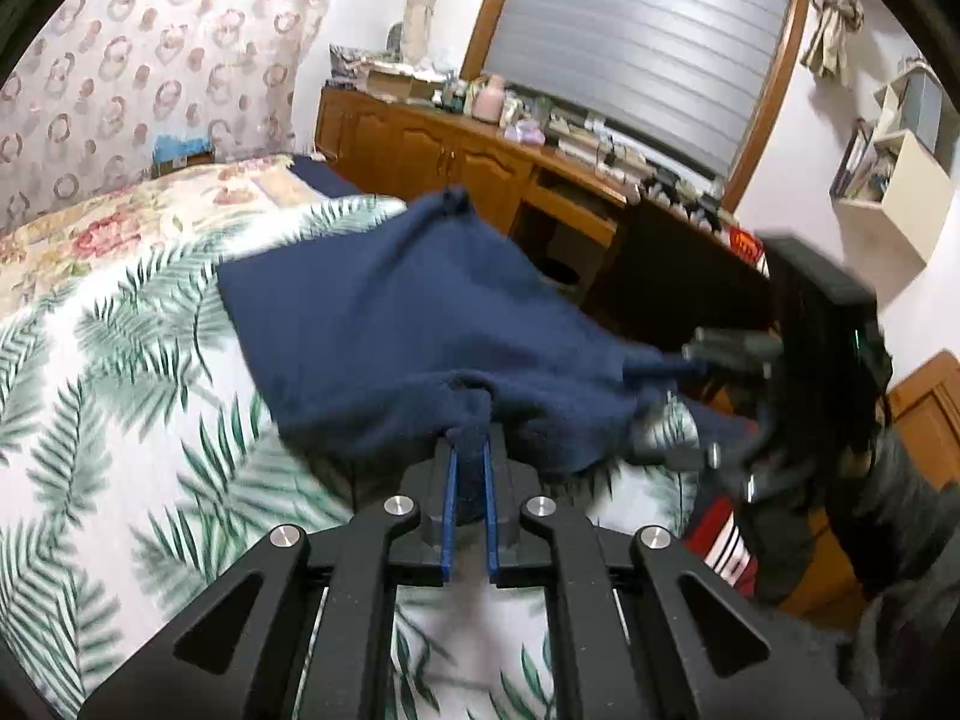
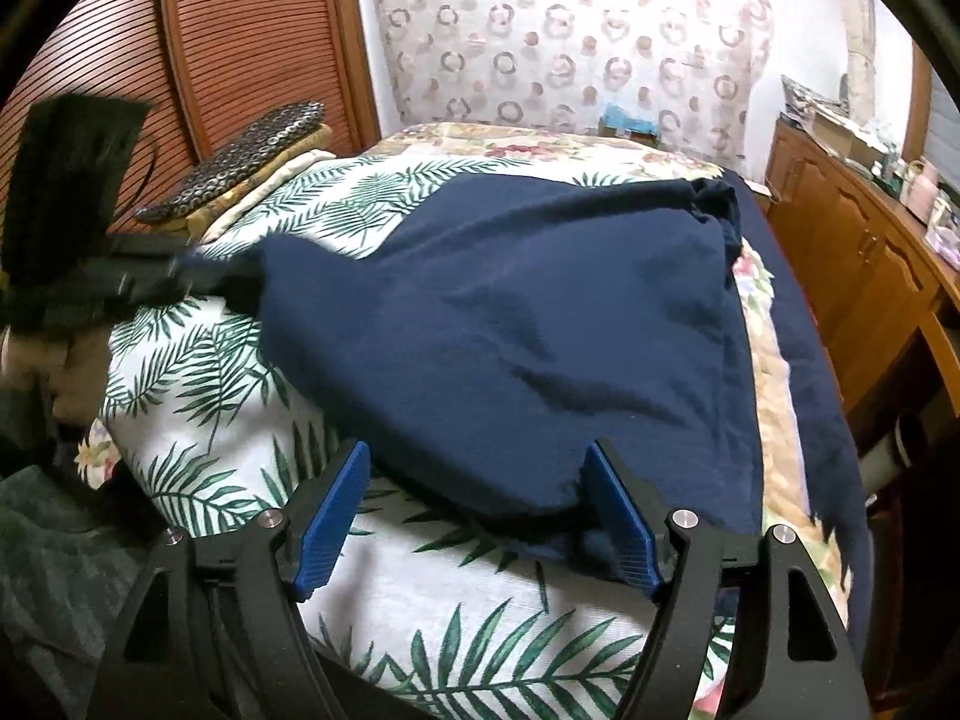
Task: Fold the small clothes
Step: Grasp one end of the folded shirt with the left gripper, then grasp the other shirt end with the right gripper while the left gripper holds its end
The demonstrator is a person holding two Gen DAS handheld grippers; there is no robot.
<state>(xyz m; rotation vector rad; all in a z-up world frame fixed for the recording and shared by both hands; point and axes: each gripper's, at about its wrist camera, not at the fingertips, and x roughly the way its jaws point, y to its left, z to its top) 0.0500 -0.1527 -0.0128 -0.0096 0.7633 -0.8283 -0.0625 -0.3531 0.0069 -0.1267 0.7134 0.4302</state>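
A navy blue garment [image 1: 390, 324] lies spread on the palm-leaf bedcover [image 1: 120, 360]. My left gripper [image 1: 471, 450] is shut on a bunched edge of it and holds that edge raised off the bed. In the right wrist view the garment [image 2: 510, 312] reaches from its far corner down to my right gripper [image 2: 477, 456]. That gripper stands wide open, with the near hem lying between its blue pads [image 2: 333, 510] and only the right pad beside a corner of the hem. The left gripper [image 2: 138, 282] appears blurred at the left, gripping the cloth's left corner. The right gripper [image 1: 666, 402] shows blurred in the left wrist view.
A floral quilt [image 2: 540, 144] covers the far end of the bed. A wooden cabinet [image 1: 432, 150] with cluttered top runs along the right under a blind. Stacked cushions [image 2: 252, 150] lie at the left by a louvred wooden door [image 2: 240, 30].
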